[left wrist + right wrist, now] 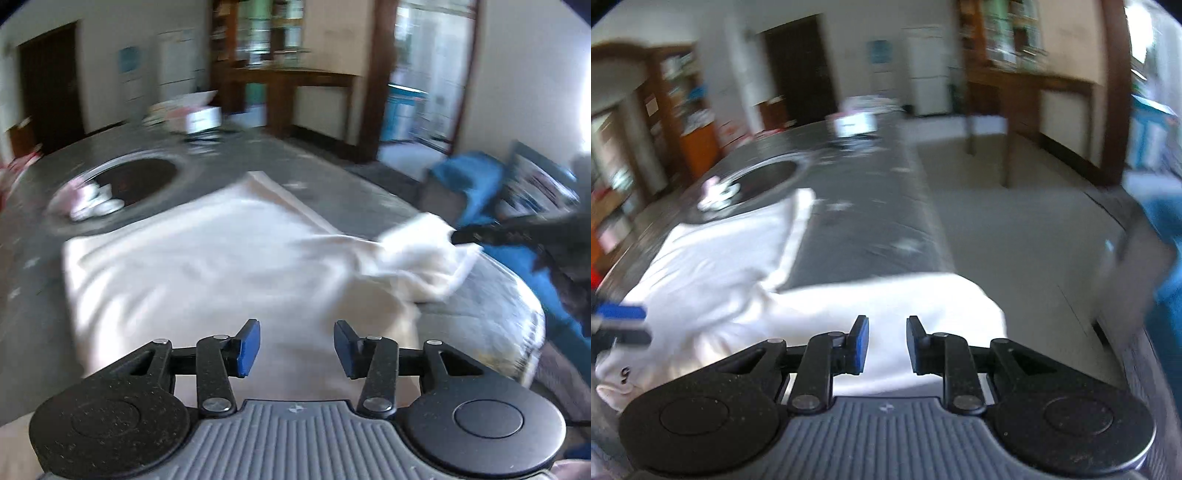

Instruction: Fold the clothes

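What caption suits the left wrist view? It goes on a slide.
Left gripper, jaws apart and empty, above a white garment spread on a grey table.

White garment [207, 266] on grey table [221, 155]

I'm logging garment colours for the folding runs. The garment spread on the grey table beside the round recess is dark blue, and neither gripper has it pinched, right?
Not quite: the garment is white, not dark blue, as the left wrist view shows. The rest stands: it lies on the grey table beside the round recess, and neither the left gripper nor the right gripper has it pinched.
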`<action>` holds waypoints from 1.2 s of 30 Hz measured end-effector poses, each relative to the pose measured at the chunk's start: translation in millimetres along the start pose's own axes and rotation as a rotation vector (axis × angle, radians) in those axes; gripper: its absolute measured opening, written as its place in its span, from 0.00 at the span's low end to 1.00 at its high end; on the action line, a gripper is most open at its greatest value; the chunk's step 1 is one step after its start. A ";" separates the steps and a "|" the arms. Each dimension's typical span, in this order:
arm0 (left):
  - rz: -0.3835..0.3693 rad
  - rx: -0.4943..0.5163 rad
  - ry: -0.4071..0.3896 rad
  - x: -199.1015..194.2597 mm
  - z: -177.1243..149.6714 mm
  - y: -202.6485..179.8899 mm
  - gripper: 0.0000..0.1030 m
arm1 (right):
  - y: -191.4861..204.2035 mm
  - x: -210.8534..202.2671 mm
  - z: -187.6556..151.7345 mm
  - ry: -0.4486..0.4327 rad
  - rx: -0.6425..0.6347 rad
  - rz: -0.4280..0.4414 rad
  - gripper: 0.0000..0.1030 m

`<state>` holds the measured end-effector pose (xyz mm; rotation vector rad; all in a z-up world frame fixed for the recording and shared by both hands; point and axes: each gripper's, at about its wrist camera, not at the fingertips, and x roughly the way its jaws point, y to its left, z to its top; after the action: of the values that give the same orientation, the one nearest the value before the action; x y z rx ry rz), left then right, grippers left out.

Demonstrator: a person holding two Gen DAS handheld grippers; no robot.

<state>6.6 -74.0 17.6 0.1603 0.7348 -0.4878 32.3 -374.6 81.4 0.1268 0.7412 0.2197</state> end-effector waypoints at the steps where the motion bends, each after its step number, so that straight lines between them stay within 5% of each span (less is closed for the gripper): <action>1: -0.013 0.034 -0.001 3.0 -0.4 -10.3 0.47 | -10.9 -3.3 -3.7 -0.001 0.030 -0.017 0.21; 6: -0.044 0.170 0.021 17.9 -5.7 -48.8 0.47 | -51.2 -14.9 -17.6 0.000 0.139 -0.062 0.30; 13: -0.012 0.279 0.019 28.8 -16.2 -63.3 0.43 | -74.7 -3.9 -23.4 0.013 0.295 0.036 0.33; 15: -0.037 0.291 0.029 26.7 -16.6 -62.1 0.24 | -82.1 1.0 -24.1 0.016 0.356 0.066 0.33; 18: -0.076 0.312 0.051 22.3 -17.4 -58.8 0.16 | -94.1 6.1 -26.8 0.021 0.444 0.107 0.33; 25: -0.140 0.394 0.036 8.5 -22.2 -52.1 0.23 | -125.2 12.4 -40.4 0.033 0.635 0.182 0.37; 29: -0.176 0.385 -0.028 -0.6 -14.3 -60.1 0.43 | -141.4 25.4 -47.2 0.042 0.758 0.241 0.39; 36: -0.208 0.348 -0.023 17.2 -10.2 -68.6 0.43 | -165.6 49.6 -63.6 0.023 0.961 0.339 0.38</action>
<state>-21.6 -137.4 0.3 0.4050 0.6426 -0.8141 49.9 -520.7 -29.3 1.1690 0.7944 0.1702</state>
